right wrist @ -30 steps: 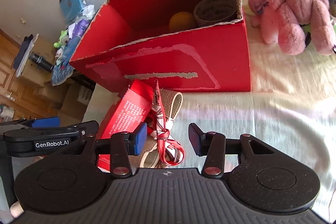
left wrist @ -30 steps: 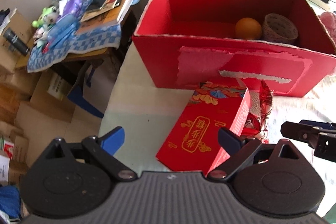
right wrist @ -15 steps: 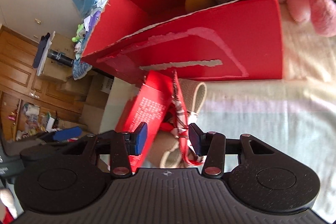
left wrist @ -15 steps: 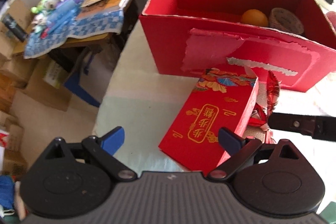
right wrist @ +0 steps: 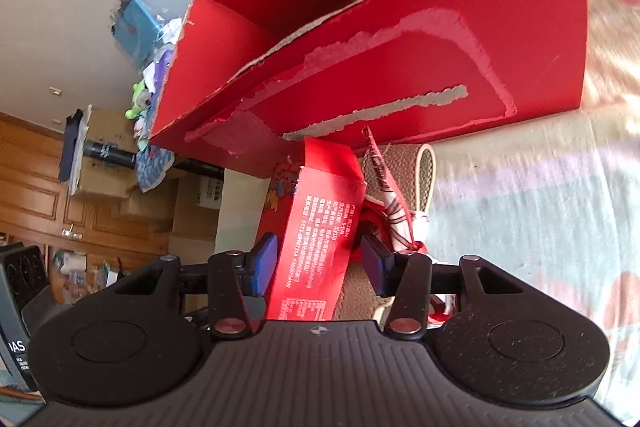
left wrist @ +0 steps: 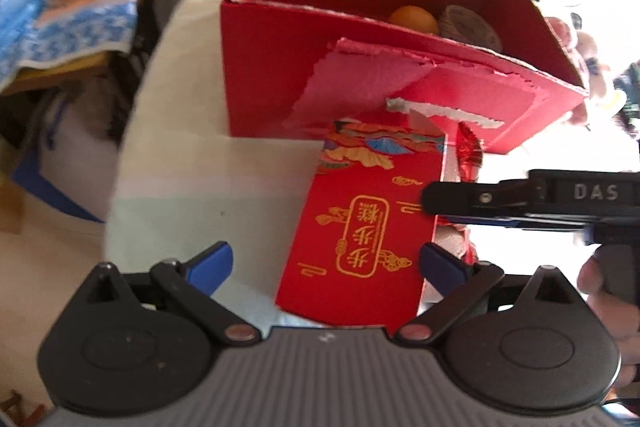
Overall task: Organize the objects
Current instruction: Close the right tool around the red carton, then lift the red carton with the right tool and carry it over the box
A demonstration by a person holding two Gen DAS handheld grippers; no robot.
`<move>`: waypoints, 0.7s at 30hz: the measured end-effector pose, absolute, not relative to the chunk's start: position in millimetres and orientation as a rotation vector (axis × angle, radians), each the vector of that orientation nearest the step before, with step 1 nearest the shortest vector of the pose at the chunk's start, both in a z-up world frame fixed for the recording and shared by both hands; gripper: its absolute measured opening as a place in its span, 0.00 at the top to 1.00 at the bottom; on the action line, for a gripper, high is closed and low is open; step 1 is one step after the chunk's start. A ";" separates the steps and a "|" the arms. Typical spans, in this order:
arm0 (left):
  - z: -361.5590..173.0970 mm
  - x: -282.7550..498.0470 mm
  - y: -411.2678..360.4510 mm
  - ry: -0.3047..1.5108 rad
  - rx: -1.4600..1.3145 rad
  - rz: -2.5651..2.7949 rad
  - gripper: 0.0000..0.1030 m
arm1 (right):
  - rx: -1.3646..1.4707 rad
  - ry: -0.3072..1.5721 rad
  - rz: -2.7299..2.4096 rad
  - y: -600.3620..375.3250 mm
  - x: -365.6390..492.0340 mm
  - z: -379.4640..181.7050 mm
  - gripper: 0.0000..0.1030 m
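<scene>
Small carton: red, gold motifs, between blue finger pads. Big box: red, torn pale patches. Ribbon: red-white.

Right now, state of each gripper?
Left gripper: open, holding nothing; the small red gift box sits between its fingers.
Right gripper: open, straddling the gift box's narrow side, not yet clamped.

Both grippers: left gripper and right gripper black, ribbed grey base, blue fingertip pads, silver pivot screws; "DAS" lettering
</scene>
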State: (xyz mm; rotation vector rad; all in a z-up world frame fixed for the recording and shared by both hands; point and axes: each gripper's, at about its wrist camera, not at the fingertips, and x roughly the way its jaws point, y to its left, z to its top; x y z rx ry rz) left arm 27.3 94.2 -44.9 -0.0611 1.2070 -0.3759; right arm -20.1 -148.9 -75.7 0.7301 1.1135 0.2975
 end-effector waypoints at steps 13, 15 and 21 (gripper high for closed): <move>-82.9 46.6 73.2 1.298 -0.023 -0.556 0.13 | 0.739 1.083 0.251 -134.8 -18.4 -83.2 0.48; -82.6 45.8 68.5 1.297 -0.007 -0.569 0.13 | 0.737 1.080 0.252 -133.6 -18.8 -82.7 0.49; -75.7 46.3 63.0 1.296 -0.003 -0.562 0.19 | 0.750 1.069 0.258 -137.5 -20.8 -80.6 0.50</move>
